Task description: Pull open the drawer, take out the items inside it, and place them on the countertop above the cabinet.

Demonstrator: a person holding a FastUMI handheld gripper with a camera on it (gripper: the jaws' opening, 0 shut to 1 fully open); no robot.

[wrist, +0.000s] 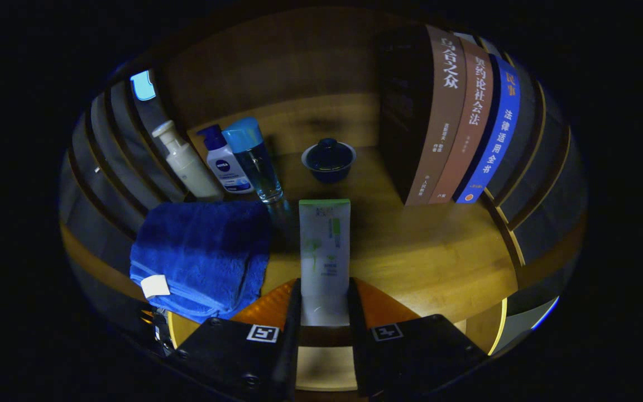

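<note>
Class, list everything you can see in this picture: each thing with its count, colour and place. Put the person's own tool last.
Tube: one, white with a green cap, between the fingers.
Towel: one, blue, folded, beside the tube.
Bottles: three, white pump, white with dark cap, clear with blue cap; beyond the towel.
Lidded cup: one, dark blue, beyond the tube.
Books: three, two brown and one blue, upright, beside the cup.
Countertop: one, wooden, under everything.
Gripper: one, fingers pressing both sides of the tube.
</note>
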